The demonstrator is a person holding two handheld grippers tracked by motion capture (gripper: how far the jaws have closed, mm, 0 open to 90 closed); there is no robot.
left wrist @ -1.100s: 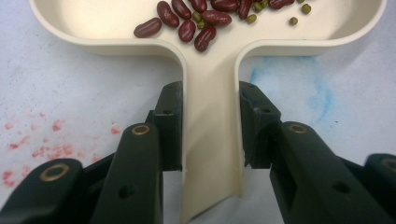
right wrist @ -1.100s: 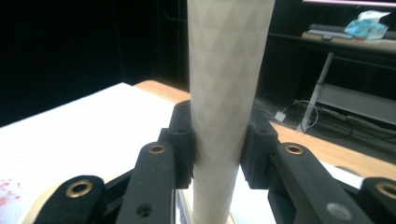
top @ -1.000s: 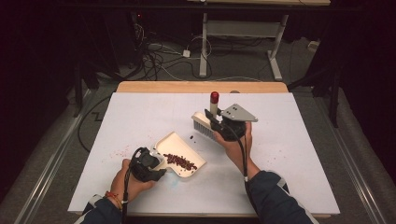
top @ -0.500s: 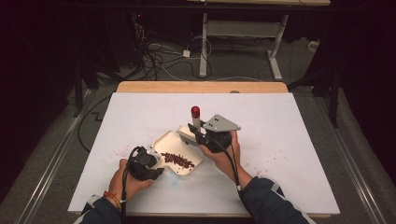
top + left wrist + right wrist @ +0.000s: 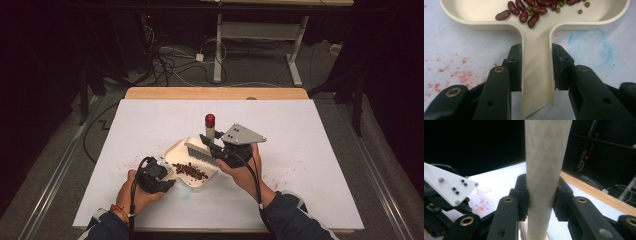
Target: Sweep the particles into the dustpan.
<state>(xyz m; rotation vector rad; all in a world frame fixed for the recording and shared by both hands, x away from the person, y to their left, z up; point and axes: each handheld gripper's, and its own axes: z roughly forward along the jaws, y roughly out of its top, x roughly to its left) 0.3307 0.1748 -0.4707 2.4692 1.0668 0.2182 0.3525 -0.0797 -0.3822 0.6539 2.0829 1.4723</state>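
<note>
A cream dustpan (image 5: 181,150) lies on the white table and holds red beans (image 5: 190,171) and a few small green ones (image 5: 559,3). My left gripper (image 5: 163,176) is shut on its flat handle (image 5: 536,75), one pad (image 5: 515,62) on each side. My right gripper (image 5: 214,145) is shut on the pale, upright handle (image 5: 546,157) of a brush, which ends in a red tip (image 5: 210,120). The brush's bristle head (image 5: 200,152) sits over the far rim of the dustpan, just behind the beans.
Red speckle stains (image 5: 128,163) mark the table (image 5: 310,150) left of the dustpan, and a blue smudge (image 5: 587,47) lies by its handle. A wooden strip (image 5: 215,93) edges the far side. Cables and desk legs (image 5: 219,45) stand on the floor beyond.
My right gripper has carried the brush left and nearer to the person, from beside the dustpan to over its far rim. The left gripper and dustpan have stayed put.
</note>
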